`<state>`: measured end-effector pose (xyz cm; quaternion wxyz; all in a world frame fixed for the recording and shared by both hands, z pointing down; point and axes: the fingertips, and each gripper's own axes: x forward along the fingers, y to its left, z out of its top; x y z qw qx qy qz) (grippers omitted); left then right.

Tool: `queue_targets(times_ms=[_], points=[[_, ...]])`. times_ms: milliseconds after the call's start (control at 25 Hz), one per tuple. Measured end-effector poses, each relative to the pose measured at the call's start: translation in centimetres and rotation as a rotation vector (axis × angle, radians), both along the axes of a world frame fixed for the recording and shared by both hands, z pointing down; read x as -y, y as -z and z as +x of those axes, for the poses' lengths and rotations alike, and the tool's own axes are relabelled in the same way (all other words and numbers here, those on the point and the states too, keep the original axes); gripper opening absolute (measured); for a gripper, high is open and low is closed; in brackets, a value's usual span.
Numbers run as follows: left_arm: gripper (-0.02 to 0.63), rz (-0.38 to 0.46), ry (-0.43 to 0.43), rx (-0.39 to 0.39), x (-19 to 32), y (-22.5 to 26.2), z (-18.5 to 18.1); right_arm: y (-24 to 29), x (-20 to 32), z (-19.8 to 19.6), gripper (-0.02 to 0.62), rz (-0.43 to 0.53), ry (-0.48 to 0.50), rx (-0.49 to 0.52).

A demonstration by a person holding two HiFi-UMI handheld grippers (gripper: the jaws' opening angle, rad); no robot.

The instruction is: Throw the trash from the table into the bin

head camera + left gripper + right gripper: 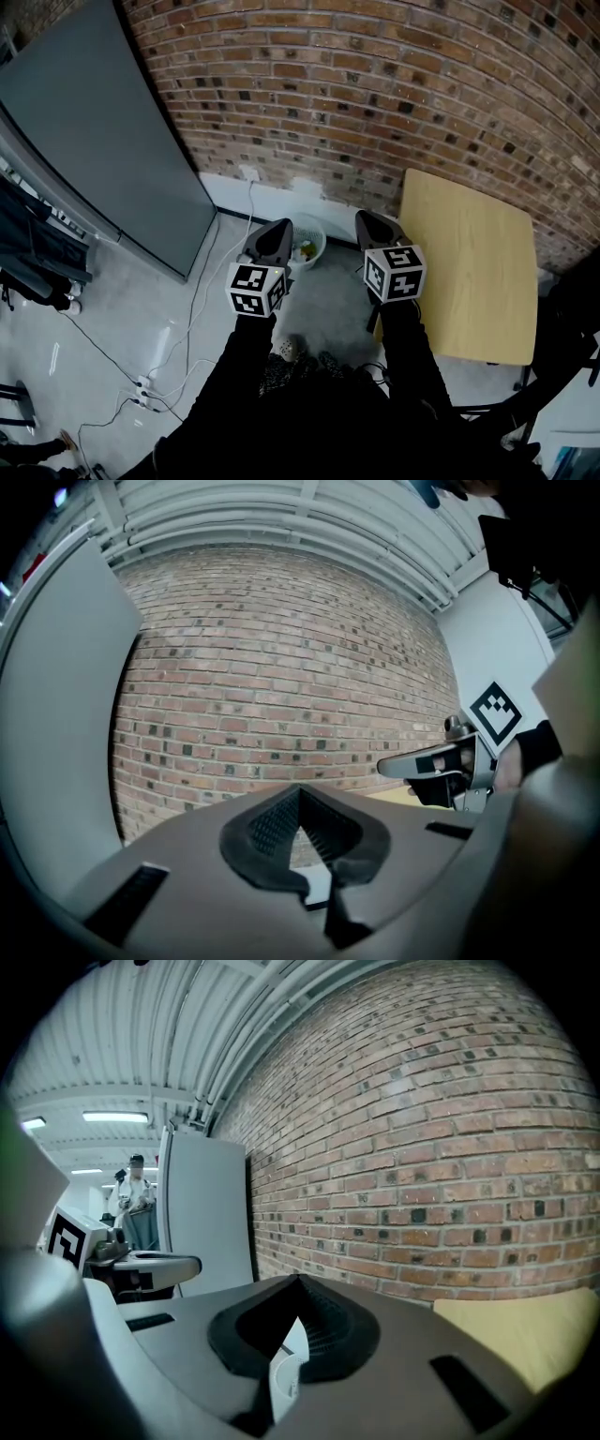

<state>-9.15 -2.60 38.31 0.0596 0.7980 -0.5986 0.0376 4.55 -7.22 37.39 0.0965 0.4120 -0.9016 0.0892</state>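
A small white bin (307, 246) with bits of trash inside stands on the floor by the brick wall, just beyond and between my two grippers. To the right is the pale wooden table (469, 272), whose visible top is bare. My left gripper (279, 225) and right gripper (367, 217) are held side by side, roughly level, pointing at the wall. In the left gripper view the left gripper (300, 791) has its jaw tips meeting with nothing between them. The right gripper (298, 1283) looks the same in its own view, shut and holding nothing.
A large grey panel (94, 141) leans at the left. White cables and a power strip (142, 394) lie on the floor below it. The brick wall (375, 94) closes off the far side. A person (138, 1194) stands far off in the right gripper view.
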Motion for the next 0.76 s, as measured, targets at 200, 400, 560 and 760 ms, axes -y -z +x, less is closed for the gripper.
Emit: queue_targets(times_ms=[200, 400, 560, 760], points=[[0.006, 0.000, 0.004, -0.009, 0.3, 0.2, -0.5, -0.4, 0.2, 0.0, 0.009, -0.019, -0.009, -0.006], [0.006, -0.004, 0.006, -0.010, 0.4, -0.1, -1.3, -1.0, 0.3, -0.6, 0.009, -0.024, -0.005, -0.034], [0.006, -0.006, 0.002, -0.014, 0.6, -0.4, -1.8, -1.1, 0.4, -1.2, 0.009, -0.016, -0.001, -0.053], [0.006, -0.016, -0.003, -0.016, 1.1, -0.6, -2.7, -1.2, 1.0, -1.8, 0.009, -0.024, -0.013, -0.055]])
